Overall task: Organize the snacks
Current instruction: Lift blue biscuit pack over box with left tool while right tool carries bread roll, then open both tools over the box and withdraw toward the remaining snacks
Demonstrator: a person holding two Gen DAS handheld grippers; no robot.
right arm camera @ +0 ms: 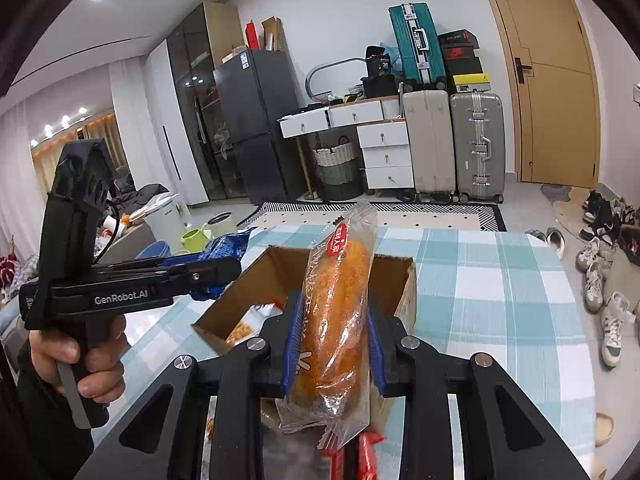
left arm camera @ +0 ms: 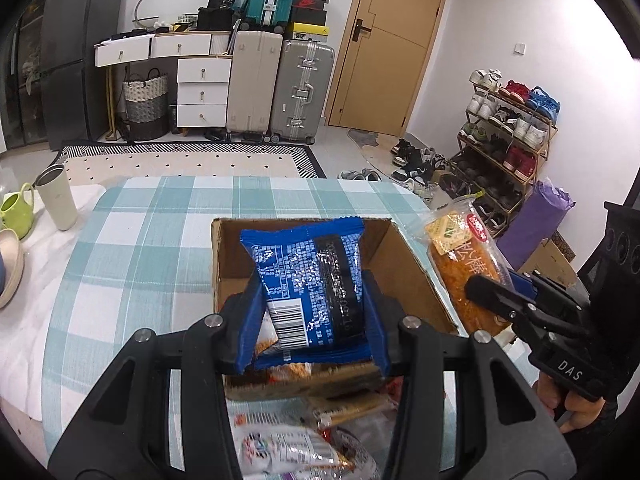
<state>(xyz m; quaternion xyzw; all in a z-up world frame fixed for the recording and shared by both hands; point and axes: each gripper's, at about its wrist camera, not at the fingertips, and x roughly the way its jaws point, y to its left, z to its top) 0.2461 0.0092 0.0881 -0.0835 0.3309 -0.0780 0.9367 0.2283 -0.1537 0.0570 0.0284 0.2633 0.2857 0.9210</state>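
Loose wrapped snacks [left arm camera: 296, 448] lie nearest the left wrist camera, at six o'clock under the left gripper [left arm camera: 316, 320], on the near side of the cardboard box [left arm camera: 404, 264]. That gripper's blue pads are closed narrowly on a blue snack packet [left arm camera: 308, 280], held upright over the box's open mouth. At three o'clock in the same view the right gripper [left arm camera: 486, 294] comes in from the side, and in its own camera its fingers pinch a clear-wrapped bread roll [right arm camera: 336, 320], standing on end above the box's near rim.

Judging from the frames, the sorting is partly done: a few orange-wrapped items [right arm camera: 242, 330] already sit in the box bottom, two more are held above it, and the pile by the near wall, with some red wrappers [right arm camera: 366, 454], has not yet gone in.

Both grippers crowd the same opening, so the two packets may bump if lowered together. The checked tablecloth [left arm camera: 160, 240] is bare at twelve o'clock beyond the box. At nine o'clock stand a cream tumbler [left arm camera: 56, 196] and a green mug [left arm camera: 18, 210], well apart from the work and unlikely to interfere.
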